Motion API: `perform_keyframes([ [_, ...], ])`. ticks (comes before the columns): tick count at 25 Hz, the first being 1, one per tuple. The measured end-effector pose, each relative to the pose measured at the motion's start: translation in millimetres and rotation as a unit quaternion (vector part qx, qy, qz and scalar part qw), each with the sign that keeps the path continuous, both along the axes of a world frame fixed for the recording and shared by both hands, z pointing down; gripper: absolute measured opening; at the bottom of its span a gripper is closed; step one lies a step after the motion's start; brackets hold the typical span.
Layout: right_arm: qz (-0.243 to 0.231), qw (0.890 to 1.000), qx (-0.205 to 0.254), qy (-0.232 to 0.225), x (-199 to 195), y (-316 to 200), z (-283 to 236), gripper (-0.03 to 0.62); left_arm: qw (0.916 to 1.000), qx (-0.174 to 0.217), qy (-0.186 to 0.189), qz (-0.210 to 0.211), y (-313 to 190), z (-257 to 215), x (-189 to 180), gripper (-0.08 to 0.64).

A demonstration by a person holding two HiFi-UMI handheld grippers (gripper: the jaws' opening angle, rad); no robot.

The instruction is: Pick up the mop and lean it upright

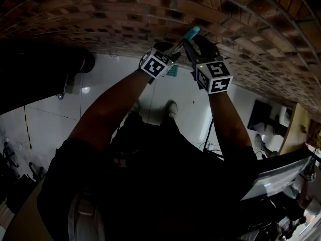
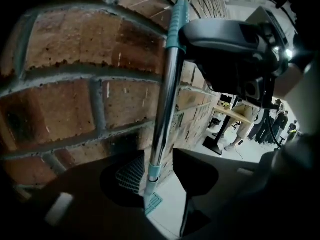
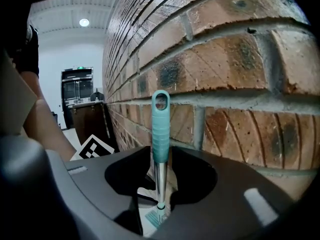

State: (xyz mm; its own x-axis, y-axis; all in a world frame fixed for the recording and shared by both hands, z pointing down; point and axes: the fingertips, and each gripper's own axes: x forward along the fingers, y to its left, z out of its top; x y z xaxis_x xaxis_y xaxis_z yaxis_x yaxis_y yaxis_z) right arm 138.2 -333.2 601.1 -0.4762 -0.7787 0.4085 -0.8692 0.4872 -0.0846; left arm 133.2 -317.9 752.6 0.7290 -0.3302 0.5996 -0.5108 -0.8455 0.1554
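One mop (image 3: 160, 129); one left gripper (image 2: 159, 176), one right gripper (image 3: 161, 181), two total; one brick wall (image 2: 75, 84).

The mop (image 2: 162, 109) is showing a polished, mirror-bright metal pole (image 3: 159, 180) and a ribbed, matt plastic grip (image 3: 160, 129). Behind the mop, the brick wall (image 2: 75, 84) is looking rough and matt; below it, the pale floor (image 1: 100, 109) is gleaming smooth.

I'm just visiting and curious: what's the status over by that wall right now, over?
Left tool open, right tool open. The mop stands between both, ungripped, upright against the brick wall. Nothing seen in the way.
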Motion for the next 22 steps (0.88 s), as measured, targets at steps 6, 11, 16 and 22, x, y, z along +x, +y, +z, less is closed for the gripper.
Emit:
perform_keyframes([
  [6, -0.003, 1.0, -0.002, 0.0, -2.5, -1.0, 3.9, 0.146, 1.0, 0.004, -0.006, 0.007, -1.8, 5.9, 6.9, 0.153],
  [11, -0.004, 1.0, -0.007, 0.005, -5.3, -3.1, 9.1, 0.13, 0.9998, 0.008, -0.005, 0.017, -1.9, 9.9, 16.9, 0.153],
  [16, -0.022, 1.0, -0.007, -0.007, -9.2, -1.2, 8.8, 0.112, 0.9997, 0.014, -0.01, 0.019, -4.3, 11.6, 19.8, 0.153],
  [22, -0.041, 0.999, -0.003, -0.015, -13.1, 11.1, 6.1, 0.112, 0.9992, 0.029, -0.008, 0.025, -2.7, 6.8, 19.0, 0.116],
])
